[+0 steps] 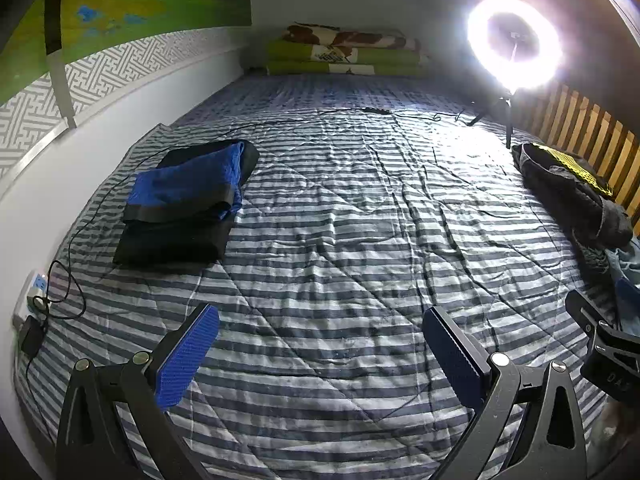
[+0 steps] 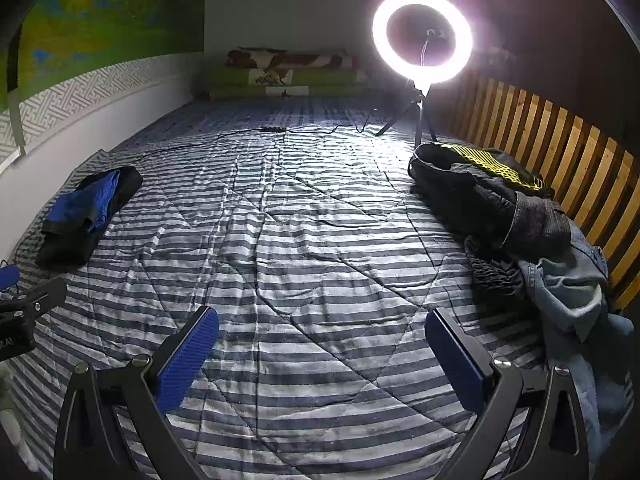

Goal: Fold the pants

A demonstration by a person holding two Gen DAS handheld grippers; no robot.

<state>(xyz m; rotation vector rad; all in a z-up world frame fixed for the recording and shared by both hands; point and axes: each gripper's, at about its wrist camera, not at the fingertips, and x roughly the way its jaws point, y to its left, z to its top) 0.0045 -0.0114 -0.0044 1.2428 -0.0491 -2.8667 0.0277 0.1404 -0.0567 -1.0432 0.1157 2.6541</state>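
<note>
A heap of unfolded pants (image 2: pixel 520 224) lies along the bed's right side: dark ones with a yellow patch at the back, light blue jeans (image 2: pixel 576 292) nearest me. The left wrist view shows the same heap (image 1: pixel 576 192) at its right edge. On the left lies a folded stack (image 1: pixel 188 204) of blue and black garments, also in the right wrist view (image 2: pixel 88 216). My left gripper (image 1: pixel 320 356) is open over bare quilt with nothing between its blue pads. My right gripper (image 2: pixel 322 356) is open too, with the jeans just right of its right finger.
A striped quilt (image 1: pixel 340 240) covers the bed. A lit ring light (image 2: pixel 422 38) on a tripod stands at the back right, its cable (image 1: pixel 280 122) running across to a power strip (image 1: pixel 36 292) by the left wall. Wooden slats (image 2: pixel 560 160) line the right side; folded blankets (image 1: pixel 344 56) lie at the head.
</note>
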